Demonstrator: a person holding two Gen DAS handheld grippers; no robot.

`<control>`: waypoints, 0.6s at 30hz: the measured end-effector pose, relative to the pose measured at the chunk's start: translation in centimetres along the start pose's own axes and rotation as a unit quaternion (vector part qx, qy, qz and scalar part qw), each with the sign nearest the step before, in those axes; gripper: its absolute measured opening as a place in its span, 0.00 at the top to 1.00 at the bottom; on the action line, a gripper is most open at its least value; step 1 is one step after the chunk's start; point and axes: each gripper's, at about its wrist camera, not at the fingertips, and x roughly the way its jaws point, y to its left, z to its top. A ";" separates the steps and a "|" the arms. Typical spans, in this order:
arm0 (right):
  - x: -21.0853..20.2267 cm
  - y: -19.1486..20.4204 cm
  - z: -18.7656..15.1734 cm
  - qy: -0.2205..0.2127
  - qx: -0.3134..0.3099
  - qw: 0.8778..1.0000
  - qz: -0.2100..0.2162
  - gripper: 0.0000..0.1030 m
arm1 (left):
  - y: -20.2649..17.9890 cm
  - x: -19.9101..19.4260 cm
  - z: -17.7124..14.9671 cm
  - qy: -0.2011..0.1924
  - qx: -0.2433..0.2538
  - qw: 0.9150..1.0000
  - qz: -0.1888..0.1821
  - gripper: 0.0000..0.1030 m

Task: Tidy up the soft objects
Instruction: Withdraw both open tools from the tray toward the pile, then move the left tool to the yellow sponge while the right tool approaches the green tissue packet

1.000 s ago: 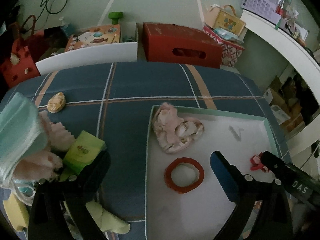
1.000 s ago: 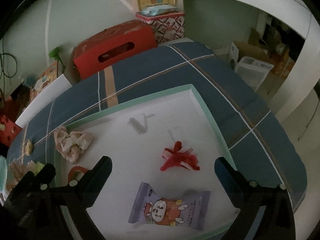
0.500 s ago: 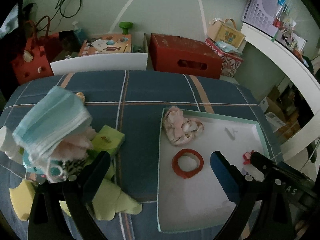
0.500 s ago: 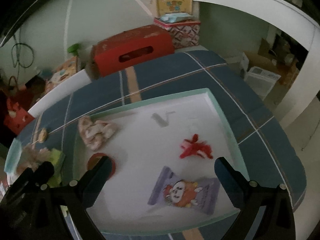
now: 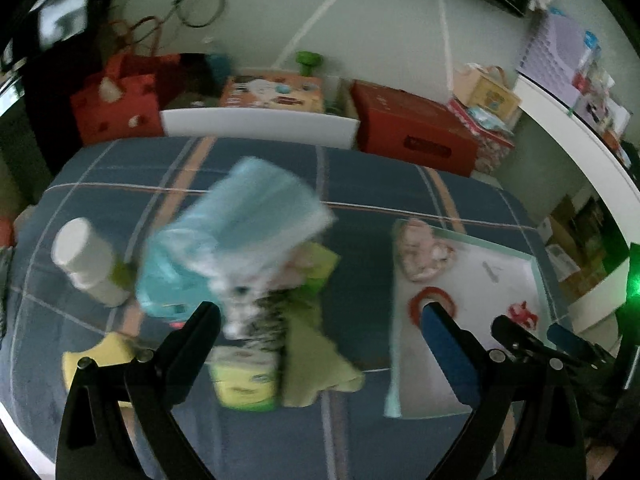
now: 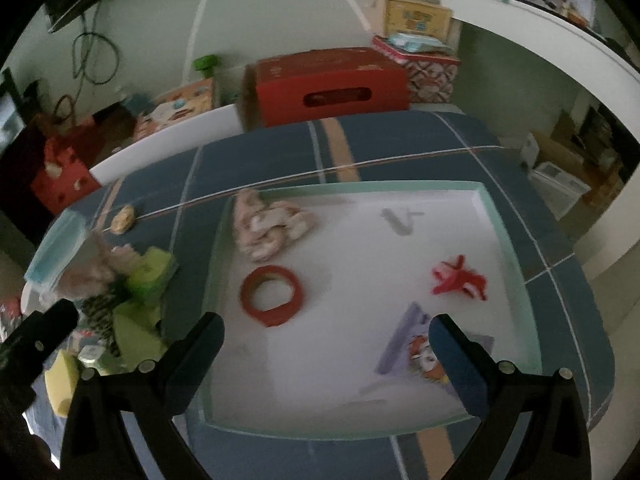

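Observation:
A white tray with a mint rim (image 6: 352, 188) lies on the blue plaid cloth. In it are a pink scrunchie (image 6: 268, 228), a red ring (image 6: 272, 296), a red hair clip (image 6: 460, 280) and a purple snack packet (image 6: 416, 344). My right gripper (image 6: 326, 328) hovers open over the tray's near half, holding nothing. Left of the tray sits a blurred pile: a stack of light-blue masks (image 5: 248, 216), a yellow-green cloth (image 5: 316, 360), a green tissue pack (image 5: 246, 376). Above the pile's near side, my left gripper (image 5: 320, 320) is open and empty.
A white cylinder (image 5: 86, 264) and a yellow sponge (image 5: 96, 360) lie left of the pile. Behind the table stand a red box (image 6: 332, 84), a white board (image 5: 256, 124) and a red bag (image 5: 116, 108). A white shelf (image 5: 576, 136) runs along the right.
Both grippers have drawn back and risen, so more of the table shows. The left view swung left, bringing the pile between its fingers. Nothing was gripped.

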 end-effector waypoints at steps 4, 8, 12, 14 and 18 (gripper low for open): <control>-0.5 1.7 -0.6 -0.002 -0.015 1.000 0.017 0.00 | 3.6 -1.1 -0.6 -0.004 -0.031 0.999 0.012 0.03; -0.8 3.6 -1.7 0.001 -0.029 0.999 0.032 0.00 | 7.5 -1.7 -1.5 -0.003 -0.068 0.997 0.029 0.03; -1.0 5.6 -2.4 0.004 -0.051 0.998 0.037 0.00 | 11.4 -1.9 -2.5 0.006 -0.113 0.993 0.043 0.03; -1.3 6.7 -2.6 0.002 -0.060 0.997 0.044 0.00 | 13.1 -2.0 -3.1 0.009 -0.132 0.990 0.051 0.03; -1.5 8.6 -3.3 0.005 -0.076 0.996 0.055 0.00 | 16.1 -2.1 -4.4 0.019 -0.167 0.984 0.061 0.03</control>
